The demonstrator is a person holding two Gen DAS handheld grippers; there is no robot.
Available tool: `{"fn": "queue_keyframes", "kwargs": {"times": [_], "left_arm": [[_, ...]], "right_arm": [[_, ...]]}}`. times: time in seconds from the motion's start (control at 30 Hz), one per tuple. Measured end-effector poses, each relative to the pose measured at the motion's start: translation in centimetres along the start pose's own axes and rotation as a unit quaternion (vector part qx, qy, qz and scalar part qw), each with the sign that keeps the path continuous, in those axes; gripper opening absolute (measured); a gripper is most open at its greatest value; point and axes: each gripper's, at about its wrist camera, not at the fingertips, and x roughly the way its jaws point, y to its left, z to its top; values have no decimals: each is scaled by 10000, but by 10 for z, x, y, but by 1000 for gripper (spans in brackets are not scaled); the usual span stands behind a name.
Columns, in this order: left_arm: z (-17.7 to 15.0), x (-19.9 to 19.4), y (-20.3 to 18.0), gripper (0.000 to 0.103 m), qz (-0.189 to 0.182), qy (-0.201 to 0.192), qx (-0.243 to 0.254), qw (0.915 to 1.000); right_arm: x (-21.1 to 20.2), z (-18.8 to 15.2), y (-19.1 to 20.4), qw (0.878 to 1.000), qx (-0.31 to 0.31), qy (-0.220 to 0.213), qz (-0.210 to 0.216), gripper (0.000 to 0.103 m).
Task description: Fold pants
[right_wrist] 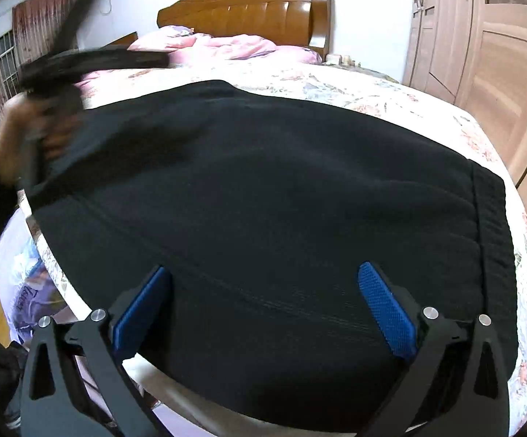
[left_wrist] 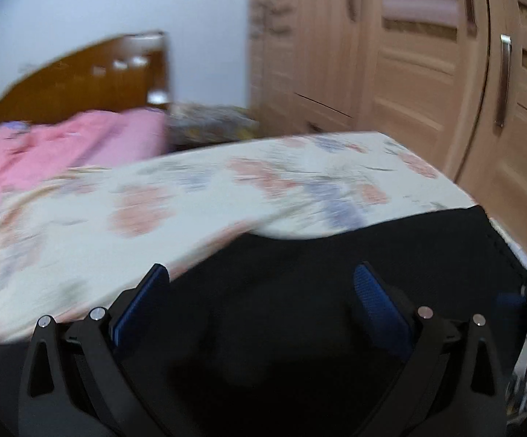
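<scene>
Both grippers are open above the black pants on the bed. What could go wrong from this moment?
1. The pants reach the near bed edge; a careless pull might drag them off.
2. The left gripper view is blurred, so it seems to move fast; its open jaws may miss the fabric or catch the floral sheet.
3. The right gripper is open over thick cloth near the waistband; it may pinch only one layer.

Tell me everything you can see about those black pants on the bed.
The pants are plain black, of a thick, soft-looking knit with a ribbed waistband at the right. They lie spread flat on the floral bedsheet, their near edge hanging past the bed's edge. Both grippers' jaws are open above them, gripping nothing. Whether they are already folded is unclear.
</scene>
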Motion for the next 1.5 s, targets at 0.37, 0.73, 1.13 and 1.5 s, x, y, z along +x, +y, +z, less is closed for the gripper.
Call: {"fn": "queue_keyframes", "kwargs": {"times": [0.37,0.73,1.13,1.5], "left_arm": [[-150,-69,124,102,1020,403,-936,9896],[-123,-114,222,101,1508,-26,-1829,9715],[-127,-90,311,101,2199,987,-1869,9523],[-75,-13,258,102,1999,1374,-1159,9632]], "right_arm": [[27,17,5,9997,-9,237,-87,99],[36,98,101,9970,-768,59,-29,99],[148,137,149,9927,-707,722,655,99],[146,134,137,9951,-652,715,199,99]]}}
